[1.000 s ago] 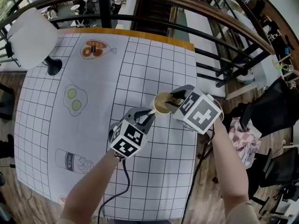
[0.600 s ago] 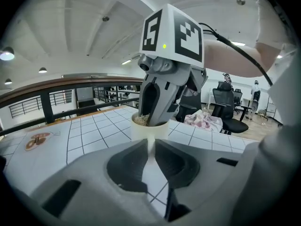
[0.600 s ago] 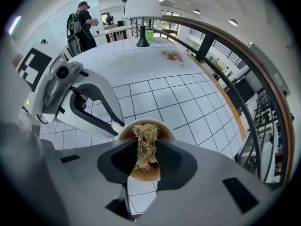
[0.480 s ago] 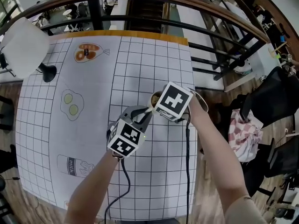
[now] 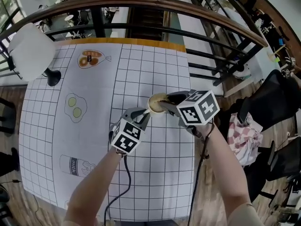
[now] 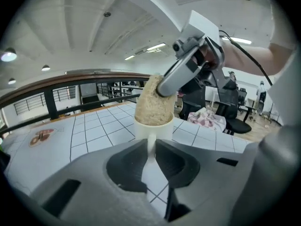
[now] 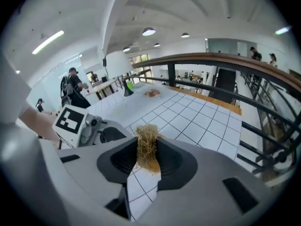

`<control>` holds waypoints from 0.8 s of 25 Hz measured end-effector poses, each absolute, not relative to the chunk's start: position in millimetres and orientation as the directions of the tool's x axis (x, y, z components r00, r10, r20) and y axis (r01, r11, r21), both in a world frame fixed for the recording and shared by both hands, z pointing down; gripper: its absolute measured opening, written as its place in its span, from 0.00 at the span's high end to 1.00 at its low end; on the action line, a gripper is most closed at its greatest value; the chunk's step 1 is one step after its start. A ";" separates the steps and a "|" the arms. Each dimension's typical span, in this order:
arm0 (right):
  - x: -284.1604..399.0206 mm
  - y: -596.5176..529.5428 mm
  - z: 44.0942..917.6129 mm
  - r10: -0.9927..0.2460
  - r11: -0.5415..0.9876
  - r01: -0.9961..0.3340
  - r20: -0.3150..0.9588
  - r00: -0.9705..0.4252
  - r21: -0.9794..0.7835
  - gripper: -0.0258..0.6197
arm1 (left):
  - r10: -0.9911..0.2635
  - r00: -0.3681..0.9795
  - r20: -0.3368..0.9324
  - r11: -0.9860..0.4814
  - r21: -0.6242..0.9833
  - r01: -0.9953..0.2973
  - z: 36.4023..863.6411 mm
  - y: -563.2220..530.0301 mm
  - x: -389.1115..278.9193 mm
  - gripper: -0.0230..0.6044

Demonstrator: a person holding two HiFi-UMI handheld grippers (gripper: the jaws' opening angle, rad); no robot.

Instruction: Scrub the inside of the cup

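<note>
Straw-coloured fibre fills the mouth of the cream cup (image 6: 153,128), which sits upright at the right-hand side of the bench (image 5: 94,140), over the white grid-printed cloth. From the head view only the cup's round rim shows, wedged between the two tools. Whether its base touches the cloth cannot be told there.

The left gripper view gives the rest. The left tongs (image 6: 151,147) are closed on the cup's thin white handle, which runs straight down between the dark pads. The scrubber (image 7: 147,147) rises out of the cup as a rough, rounded plug. The right tongs (image 5: 170,100) come in from above and to the right, clamped on its upper end.

The right gripper view looks the other way along that same grip. Its pads are pressed together on a tuft of the coarse fibres, and the cup itself is hidden below them. To the left the other tool's marker cube shows, with a forearm behind it.

Only the head view shows the wider layout. Fried eggs (image 5: 75,107) and a milk bottle (image 5: 73,165) are printed on the cloth. A white lamp (image 5: 32,51) stands at the far left corner, and a wooden railing (image 5: 141,1) curves beyond the bench.
</note>
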State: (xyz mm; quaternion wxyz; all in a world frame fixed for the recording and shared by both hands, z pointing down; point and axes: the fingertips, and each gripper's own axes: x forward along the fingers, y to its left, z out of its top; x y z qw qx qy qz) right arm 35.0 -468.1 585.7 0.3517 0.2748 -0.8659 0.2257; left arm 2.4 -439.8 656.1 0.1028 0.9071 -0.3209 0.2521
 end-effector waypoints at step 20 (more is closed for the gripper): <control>51.2 -384.4 407.5 -0.625 0.702 -0.711 0.461 -0.629 -0.018 0.79 | -0.681 0.646 0.346 -0.681 0.028 -0.732 468.8 -390.2 -38.2 0.94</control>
